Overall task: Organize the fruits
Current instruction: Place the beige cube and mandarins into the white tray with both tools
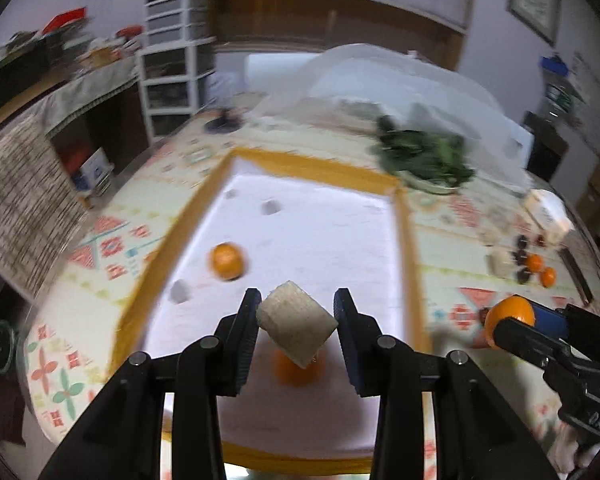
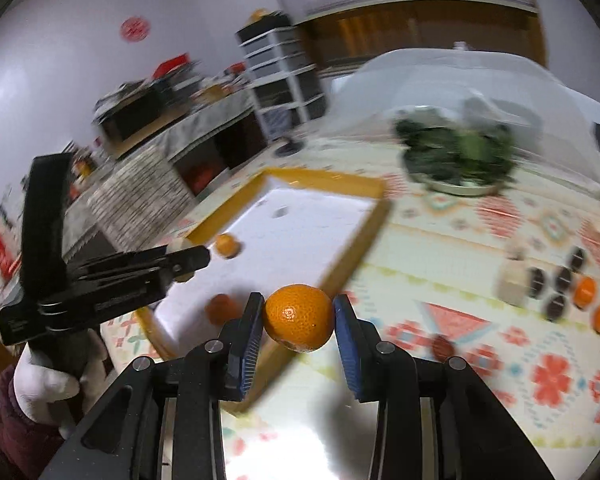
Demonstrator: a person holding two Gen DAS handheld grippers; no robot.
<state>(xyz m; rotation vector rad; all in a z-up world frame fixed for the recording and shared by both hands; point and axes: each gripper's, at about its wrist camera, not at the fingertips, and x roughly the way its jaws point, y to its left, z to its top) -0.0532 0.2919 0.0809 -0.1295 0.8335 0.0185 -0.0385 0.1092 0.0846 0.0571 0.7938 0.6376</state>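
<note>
My left gripper [image 1: 298, 300] is shut on a pale, cut cylinder of fruit [image 1: 296, 326], held above the white tray with a yellow rim [image 1: 300, 162]. One orange [image 1: 227, 261] lies on the tray, and another orange [image 1: 298, 370] lies under the held piece. My right gripper [image 2: 299, 304] is shut on an orange [image 2: 299, 317] over the tray's near right rim [image 2: 364, 236]. In the left wrist view, the right gripper [image 1: 500, 330] and its orange [image 1: 510, 314] show at the right. In the right wrist view, the left gripper [image 2: 196, 258] shows over the tray.
Loose oranges [image 2: 584, 292], dark round fruits [image 2: 560, 280] and a pale chunk [image 2: 510, 280] lie on the patterned cloth to the right. A plate of leafy greens [image 2: 460, 156] sits behind under a mesh cover [image 2: 440, 76]. Drawers [image 1: 172, 60] stand beyond the table.
</note>
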